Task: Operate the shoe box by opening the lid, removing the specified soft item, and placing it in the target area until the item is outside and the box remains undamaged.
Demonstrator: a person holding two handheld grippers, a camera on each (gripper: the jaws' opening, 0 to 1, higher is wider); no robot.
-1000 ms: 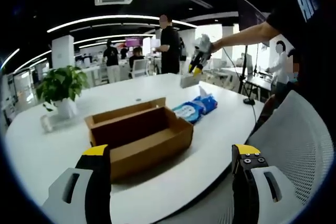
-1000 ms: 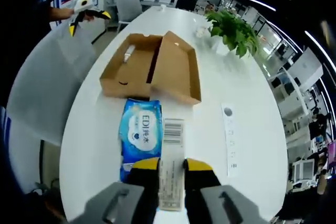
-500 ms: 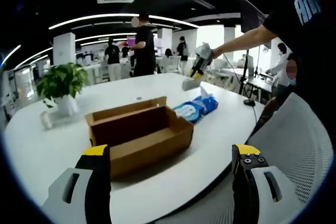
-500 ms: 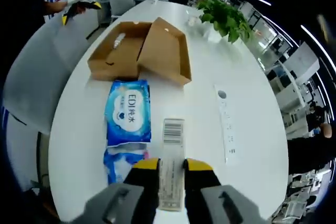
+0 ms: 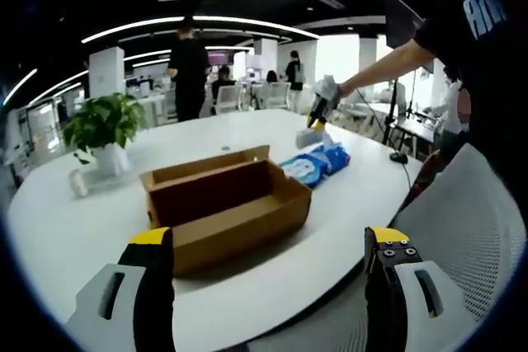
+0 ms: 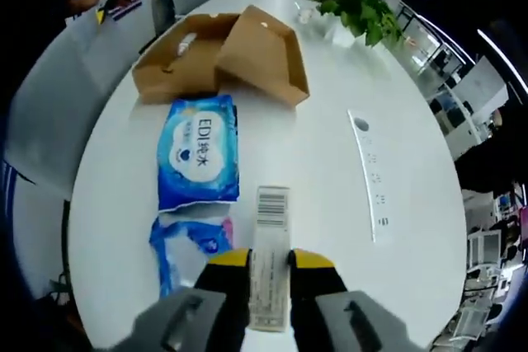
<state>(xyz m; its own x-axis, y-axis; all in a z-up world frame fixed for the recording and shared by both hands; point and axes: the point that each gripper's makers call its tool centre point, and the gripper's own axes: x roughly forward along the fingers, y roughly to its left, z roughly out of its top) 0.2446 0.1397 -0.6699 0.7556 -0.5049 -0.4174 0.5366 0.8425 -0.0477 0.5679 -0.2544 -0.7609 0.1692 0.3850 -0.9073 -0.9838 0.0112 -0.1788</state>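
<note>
Open box [image 6: 216, 53] on the table [image 6: 330, 171], wipes pack [image 6: 199, 152] beside it.
My right gripper [image 6: 268, 263] fingers pinch a barcode strip [image 6: 269, 245] near the box; my left gripper [image 5: 268, 253] fingers spread wide.

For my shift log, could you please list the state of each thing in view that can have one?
shoe box: open, lid folded back, upright on the table
blue wipes pack: out of the box, flat on the table
left hand-held gripper: open, empty
right hand-held gripper: shut on white barcoded strip
</note>
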